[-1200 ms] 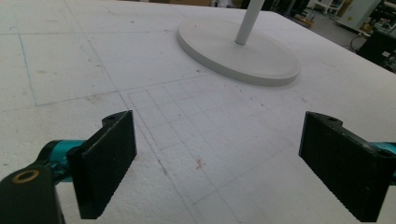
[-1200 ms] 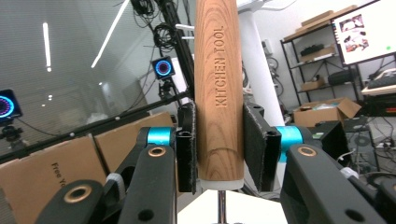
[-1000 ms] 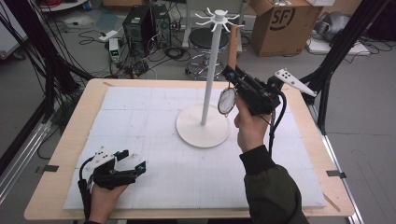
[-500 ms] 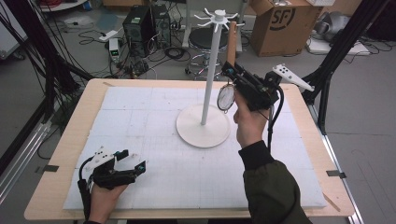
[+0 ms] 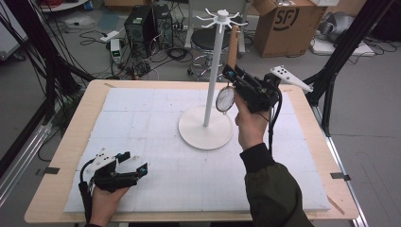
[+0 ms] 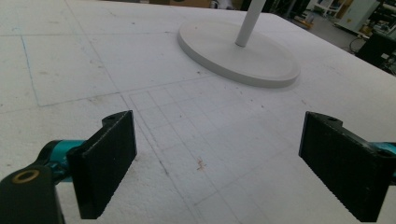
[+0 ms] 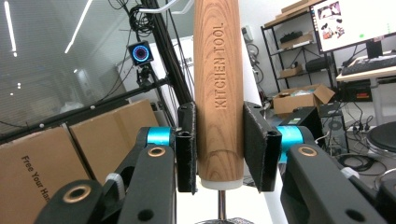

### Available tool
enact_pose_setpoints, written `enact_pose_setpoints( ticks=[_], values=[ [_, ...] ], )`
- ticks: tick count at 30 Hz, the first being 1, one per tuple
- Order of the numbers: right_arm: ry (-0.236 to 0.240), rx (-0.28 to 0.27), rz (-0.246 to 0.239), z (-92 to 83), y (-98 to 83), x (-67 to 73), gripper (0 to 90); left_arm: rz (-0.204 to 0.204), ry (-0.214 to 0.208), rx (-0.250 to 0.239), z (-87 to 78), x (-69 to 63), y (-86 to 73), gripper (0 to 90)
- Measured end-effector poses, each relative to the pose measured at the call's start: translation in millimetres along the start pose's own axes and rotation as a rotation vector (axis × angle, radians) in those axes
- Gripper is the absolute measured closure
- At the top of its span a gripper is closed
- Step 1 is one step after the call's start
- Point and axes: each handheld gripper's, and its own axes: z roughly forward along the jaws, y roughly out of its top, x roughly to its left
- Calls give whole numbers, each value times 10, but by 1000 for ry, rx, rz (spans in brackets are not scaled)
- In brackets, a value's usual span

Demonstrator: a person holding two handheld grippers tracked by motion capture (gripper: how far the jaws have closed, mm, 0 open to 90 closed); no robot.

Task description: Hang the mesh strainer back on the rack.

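Note:
A kitchen tool with a wooden handle (image 5: 232, 45) marked "KITCHEN TOOL" (image 7: 218, 84) stands upright. Its round mesh strainer head (image 5: 225, 99) hangs below. My right gripper (image 5: 229, 73) is shut on the handle's lower end (image 7: 219, 144), raised above the table just right of the pole (image 5: 213, 71) of a white stand. The stand has a round base (image 5: 205, 127) and a ring of hooks (image 5: 221, 16) at the top. My left gripper (image 5: 135, 163) rests open on the white mat at the front left. Nothing is between its jaws (image 6: 224, 158), which look toward the stand's base (image 6: 238, 56).
A white gridded foam mat (image 5: 142, 118) covers the wooden table (image 5: 75, 137). Beyond the far edge are a cardboard box (image 5: 288, 23), a stool (image 5: 208, 40) and computer gear (image 5: 146, 23) on the floor. Black frame posts (image 5: 340, 56) stand at the right.
My right gripper has carried the strainer a little to the left, closer to the stand's pole. The left gripper has not moved.

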Motion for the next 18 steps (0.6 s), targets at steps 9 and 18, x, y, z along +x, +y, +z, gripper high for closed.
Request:
enact_pose_setpoints(
  ticks=[9,18],
  values=[
    [16,11,18,22,-8,-40,570,-2,8,-2,0,0,-1,117],
    [-82,-3,-33,-70,-36,-35,261,0,10,-4,-6,6,-1,113]
  ],
)
